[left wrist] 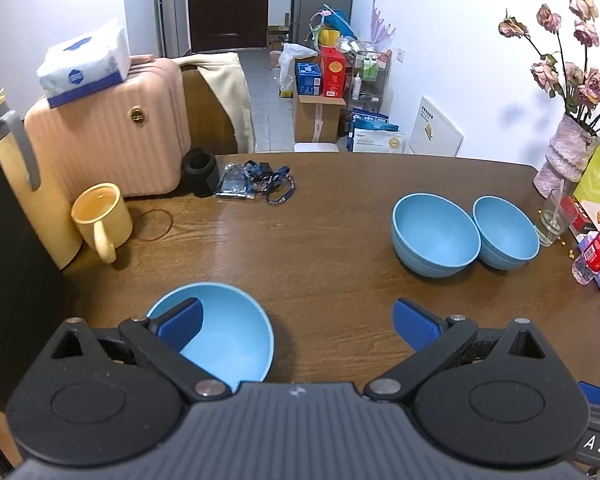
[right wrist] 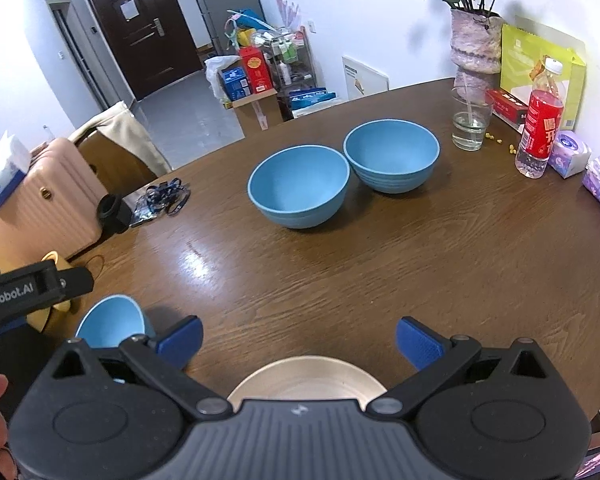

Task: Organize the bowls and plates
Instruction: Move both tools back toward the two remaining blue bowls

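Observation:
Two blue bowls stand side by side on the brown wooden table (left wrist: 320, 240): a larger one (left wrist: 435, 234) (right wrist: 298, 191) and a second one (left wrist: 505, 232) (right wrist: 391, 155) to its right. A third blue bowl (left wrist: 224, 330) (right wrist: 110, 322) sits near the front left; my left gripper (left wrist: 298, 326) is open above it, its left pad over the bowl's inside. A cream plate (right wrist: 306, 378) lies just below my right gripper (right wrist: 299, 340), which is open with nothing between its fingers. The plate's near part is hidden by the gripper body.
A yellow mug (left wrist: 102, 220), yellow jug (left wrist: 32, 196), pink suitcase (left wrist: 108, 140) and black lanyard bundle (left wrist: 256, 180) occupy the left. A glass (right wrist: 470, 122), vase of roses (right wrist: 474, 40), red-label bottle (right wrist: 540, 120) and tissue packs (right wrist: 572, 156) line the right edge.

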Motion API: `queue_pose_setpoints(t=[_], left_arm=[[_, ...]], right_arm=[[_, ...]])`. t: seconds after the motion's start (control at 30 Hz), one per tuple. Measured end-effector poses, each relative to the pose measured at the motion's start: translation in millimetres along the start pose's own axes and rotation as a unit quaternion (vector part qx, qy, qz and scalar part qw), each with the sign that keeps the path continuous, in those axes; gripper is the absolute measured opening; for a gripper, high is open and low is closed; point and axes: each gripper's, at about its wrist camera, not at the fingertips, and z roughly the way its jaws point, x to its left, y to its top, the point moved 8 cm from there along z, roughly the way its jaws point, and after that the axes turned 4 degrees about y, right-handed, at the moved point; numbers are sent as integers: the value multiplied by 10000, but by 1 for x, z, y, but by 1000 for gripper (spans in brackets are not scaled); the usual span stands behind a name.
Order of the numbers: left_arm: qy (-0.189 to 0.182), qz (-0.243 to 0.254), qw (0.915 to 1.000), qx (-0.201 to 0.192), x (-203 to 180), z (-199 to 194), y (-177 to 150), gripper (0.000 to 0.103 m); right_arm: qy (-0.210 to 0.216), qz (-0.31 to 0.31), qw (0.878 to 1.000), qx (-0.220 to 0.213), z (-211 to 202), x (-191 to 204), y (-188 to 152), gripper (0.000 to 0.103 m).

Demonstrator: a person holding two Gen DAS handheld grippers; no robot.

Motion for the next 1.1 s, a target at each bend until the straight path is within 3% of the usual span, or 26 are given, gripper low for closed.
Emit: queue_pose_setpoints(t=[1.1], left_arm=[[-165, 379, 9987, 312, -62, 92, 70, 103]], right_arm=[[-286, 512, 9979, 277, 78, -25, 64, 103]])
